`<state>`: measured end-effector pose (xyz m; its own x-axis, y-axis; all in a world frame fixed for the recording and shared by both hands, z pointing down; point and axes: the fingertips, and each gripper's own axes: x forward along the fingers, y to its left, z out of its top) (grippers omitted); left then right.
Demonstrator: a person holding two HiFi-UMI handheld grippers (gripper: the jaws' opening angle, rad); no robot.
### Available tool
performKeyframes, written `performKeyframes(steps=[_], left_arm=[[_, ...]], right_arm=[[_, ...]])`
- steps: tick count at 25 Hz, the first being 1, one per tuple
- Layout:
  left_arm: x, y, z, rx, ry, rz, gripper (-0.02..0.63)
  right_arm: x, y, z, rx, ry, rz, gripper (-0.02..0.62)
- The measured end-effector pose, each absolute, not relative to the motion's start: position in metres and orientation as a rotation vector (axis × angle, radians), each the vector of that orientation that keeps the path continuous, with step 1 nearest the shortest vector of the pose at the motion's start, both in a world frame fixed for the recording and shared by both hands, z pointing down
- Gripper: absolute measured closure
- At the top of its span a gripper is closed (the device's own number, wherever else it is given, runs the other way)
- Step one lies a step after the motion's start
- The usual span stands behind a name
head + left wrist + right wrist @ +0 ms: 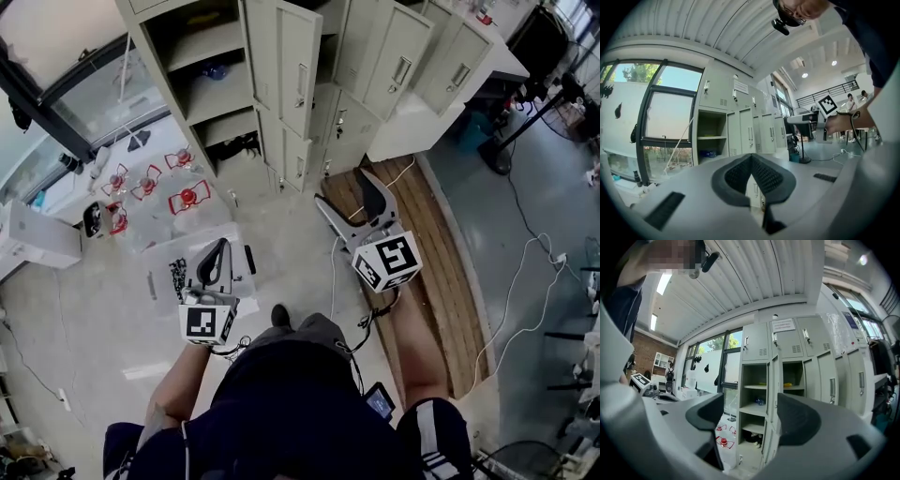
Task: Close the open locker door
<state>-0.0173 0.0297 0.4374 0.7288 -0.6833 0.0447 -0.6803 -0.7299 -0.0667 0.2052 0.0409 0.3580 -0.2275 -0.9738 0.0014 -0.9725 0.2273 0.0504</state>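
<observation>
We stood on the floor (281,272), well apart from the row of grey lockers (375,84), with both grippers held out level toward it. The open locker door (281,56) stood swung out from the left end of the row, just beside the bare compartment it belonged to, where three shelves (211,94) showed. A small blue thing lay on the middle shelf, and something dark sat at the bottom.

In the left gripper view, the jaws of the left gripper (221,246) were pressed together, their ribbed pads (740,176) meeting at the tip with nothing between them. The jaws of the right gripper (345,192) were spread wide and pinched nothing. In the right gripper view we saw the door edge-on through the gap between them, far beyond the jaws and touching neither.

Near the window wall, left of the lockers, red pieces (187,197) lay on a clear sheet (164,225) on the floor. Wooden boards (431,253) ran along the floor under our right arm. Loose cables (525,272) trailed toward the right edge of the floor.
</observation>
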Motion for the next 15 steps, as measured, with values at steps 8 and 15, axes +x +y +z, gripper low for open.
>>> performKeyframes(steps=[8, 15], left_arm=[[0.008, -0.024, 0.434, -2.829, 1.291, -0.08, 0.603], [0.051, -0.063, 0.429, -2.716, 1.543, -0.092, 0.603]], right_arm=[[0.25, -0.047, 0.352, 1.77, -2.552, -0.094, 0.255], [0.288, -0.113, 0.364, 1.549, -2.657, -0.075, 0.255]])
